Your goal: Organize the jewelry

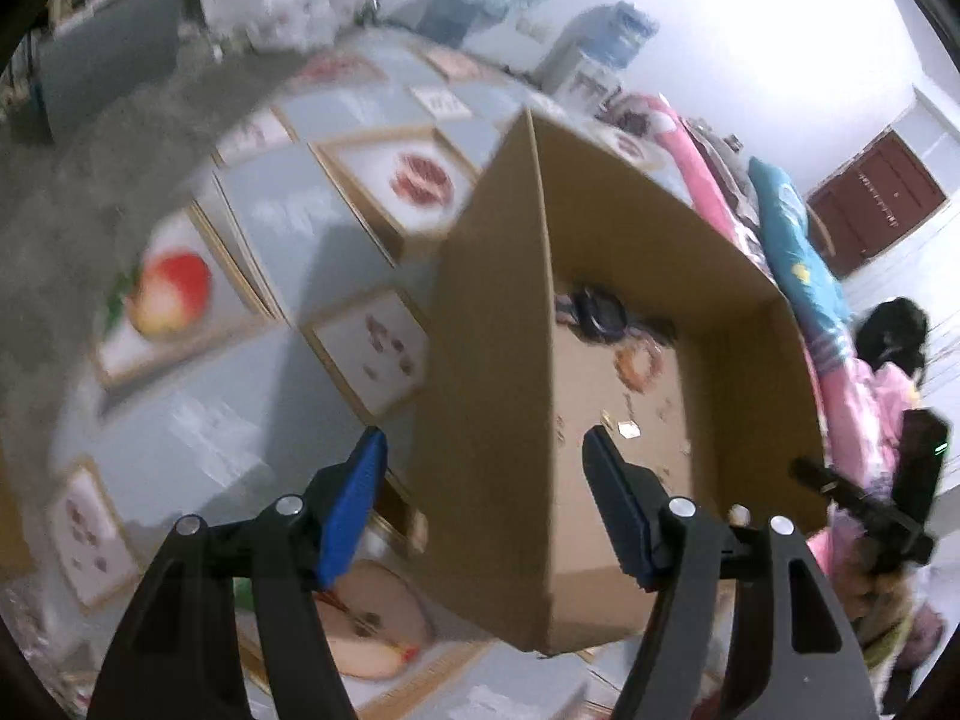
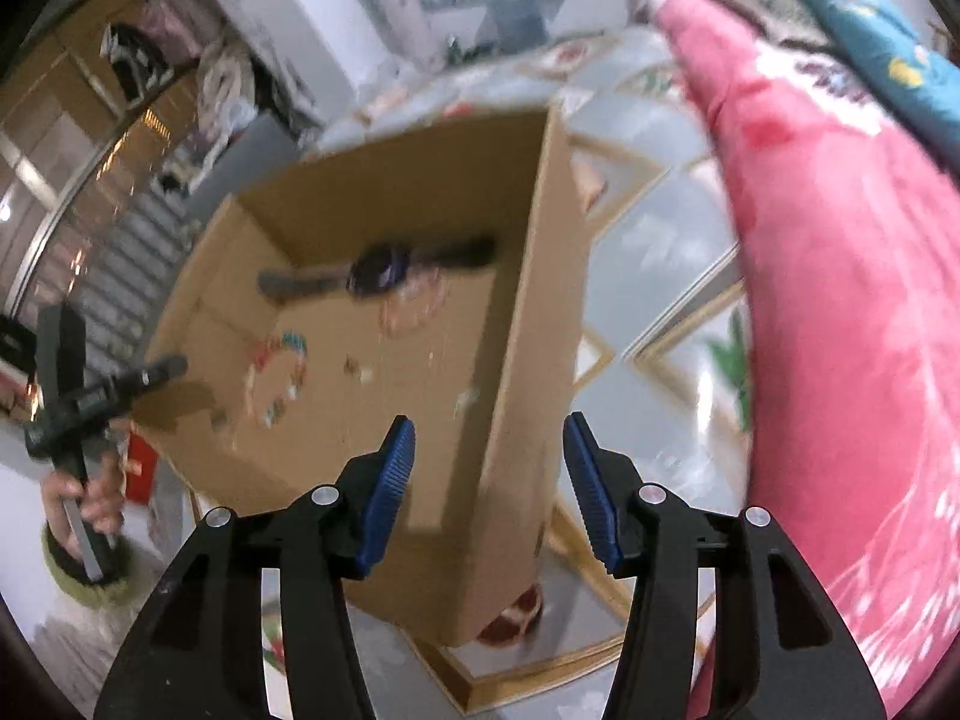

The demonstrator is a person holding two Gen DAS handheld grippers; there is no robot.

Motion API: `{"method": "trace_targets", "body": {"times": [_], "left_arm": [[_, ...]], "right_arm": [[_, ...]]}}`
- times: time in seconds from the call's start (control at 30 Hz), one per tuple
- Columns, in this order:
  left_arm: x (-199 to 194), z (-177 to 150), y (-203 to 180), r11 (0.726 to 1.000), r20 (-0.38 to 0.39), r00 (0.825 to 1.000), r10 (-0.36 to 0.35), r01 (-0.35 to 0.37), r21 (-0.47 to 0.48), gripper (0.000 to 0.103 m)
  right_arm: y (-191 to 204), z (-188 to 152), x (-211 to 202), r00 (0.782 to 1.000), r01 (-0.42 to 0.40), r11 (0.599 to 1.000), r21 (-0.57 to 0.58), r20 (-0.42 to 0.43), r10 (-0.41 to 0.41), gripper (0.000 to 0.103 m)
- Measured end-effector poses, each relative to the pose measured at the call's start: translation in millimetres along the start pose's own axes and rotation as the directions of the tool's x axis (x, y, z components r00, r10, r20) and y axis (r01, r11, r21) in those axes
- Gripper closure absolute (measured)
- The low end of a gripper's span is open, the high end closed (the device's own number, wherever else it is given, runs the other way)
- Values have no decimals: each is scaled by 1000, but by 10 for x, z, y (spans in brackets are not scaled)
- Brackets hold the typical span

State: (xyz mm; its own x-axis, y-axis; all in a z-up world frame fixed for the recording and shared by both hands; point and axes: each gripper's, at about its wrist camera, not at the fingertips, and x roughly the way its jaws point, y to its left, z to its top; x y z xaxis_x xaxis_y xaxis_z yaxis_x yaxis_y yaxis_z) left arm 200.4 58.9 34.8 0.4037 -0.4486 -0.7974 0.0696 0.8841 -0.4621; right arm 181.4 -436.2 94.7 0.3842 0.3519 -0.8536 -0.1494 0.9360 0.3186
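Observation:
An open cardboard box [image 1: 498, 360] stands on a patterned cloth; it also shows in the right wrist view [image 2: 528, 276]. On its floor lie a dark watch [image 1: 597, 309], a beaded bracelet [image 1: 639, 363] and small loose pieces [image 1: 630, 429]. In the right wrist view I see the watch [image 2: 384, 270], a colourful bracelet [image 2: 282, 378] and a pale bracelet [image 2: 414, 303]. My left gripper [image 1: 483, 444] is open, its jaws either side of the box's left wall. My right gripper [image 2: 489, 429] is open astride the box's right wall. Both are empty.
The cloth [image 1: 282, 222] is pale blue with framed fruit prints. A pink quilt [image 2: 840, 300] and a teal pillow [image 1: 798, 264] lie to the right of the box. The other hand-held gripper [image 2: 72, 402] shows at the left of the right wrist view.

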Motion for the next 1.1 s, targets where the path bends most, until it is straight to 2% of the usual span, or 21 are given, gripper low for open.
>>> {"method": "trace_targets", "body": {"times": [0.07,0.1,0.17,0.27,0.4,0.8,1.1], "left_arm": [[35,-35,-52,998,-24,998,-65,65,-4,37],[37,-52,-85,997,-28,997,-73,73,-4,38],[14,-96,-222,999,-11,1000,-1,1,43,38],[-2,-169,-337,995,6,998,60,-60,76,37],[-122,-286,-378,993,25,997,69,-71,95,37],[-609,-970,-377,993,52,997,59,-64,99,37],[-621,-1247,-358,993,48,997,61,-66,94,37]], "right_arm": [[70,-25,27,1000,29,999,-15,3,-29,60],[103,-25,13,999,48,999,-22,7,-48,63],[122,-10,-42,998,55,998,-10,23,-55,67],[95,-31,-112,999,37,999,14,34,-37,71],[56,-115,-143,999,27,999,29,29,-28,71],[137,-838,-493,997,-42,997,65,67,38,71],[132,-1122,-496,997,-30,995,99,78,22,71]]}}
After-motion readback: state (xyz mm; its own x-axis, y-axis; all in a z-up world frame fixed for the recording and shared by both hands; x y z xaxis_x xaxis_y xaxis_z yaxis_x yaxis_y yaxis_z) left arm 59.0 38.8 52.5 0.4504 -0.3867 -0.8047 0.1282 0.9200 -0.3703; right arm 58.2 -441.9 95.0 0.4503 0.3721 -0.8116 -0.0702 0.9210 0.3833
